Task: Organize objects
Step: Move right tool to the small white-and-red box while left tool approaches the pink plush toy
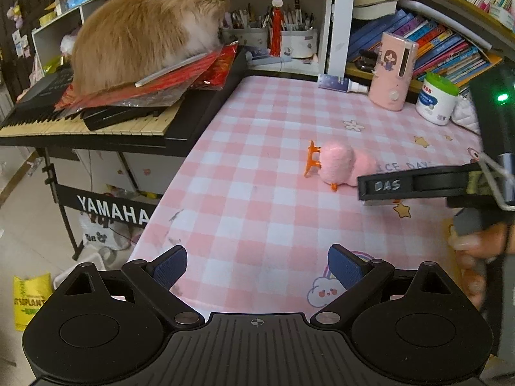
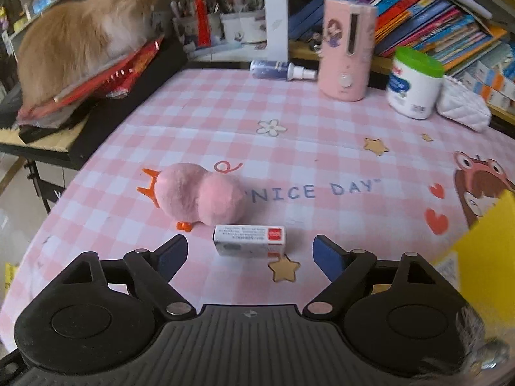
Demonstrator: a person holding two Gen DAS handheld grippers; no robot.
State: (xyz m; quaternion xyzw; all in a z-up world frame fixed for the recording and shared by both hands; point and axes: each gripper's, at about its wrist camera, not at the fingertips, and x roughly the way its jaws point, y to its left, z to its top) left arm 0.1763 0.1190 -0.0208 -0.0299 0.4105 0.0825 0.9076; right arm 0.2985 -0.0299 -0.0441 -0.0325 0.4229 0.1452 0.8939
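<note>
Across both views, a table (image 1: 257,160) under a pink-and-white checked cloth printed with stars, a flower and "NICE DAY".

Along its left edge, on a black stand, a Yamaha keyboard (image 1: 96,128). On top of that, a sheaf of red papers (image 1: 180,77), and sitting on the papers a long-haired ginger cat (image 1: 138,32), facing the back shelf.

Behind the table at the right, leaning rows of books (image 1: 434,41) on a shelf.

Low in the left wrist view, the left hand-held gripper (image 1: 257,265): blue pads spread wide apart, only bare cloth between them, gripping nothing. At that view's right edge, a hand (image 1: 476,251) around the handle of the other tool.

Low in the right wrist view, the right hand-held gripper (image 2: 249,241): likewise spread wide, pads clear of everything.

At the back right of the table, upright, a pink device (image 2: 346,51) with a cartoon girl on it. Just to its right, a white jar (image 2: 413,87) with a green lid, and against the jar a white quilted pouch (image 2: 463,109).

Near the middle of the table, lying on its side, a pink plush toy (image 2: 199,193) with orange feet pointing left.

By the back edge, left of the pink device, a spray bottle (image 2: 276,70) lying flat.

Smallest: a white box (image 2: 244,247) with a red label, flat on the cloth just in front of the plush toy, between the right tool's fingertips and touching neither.
</note>
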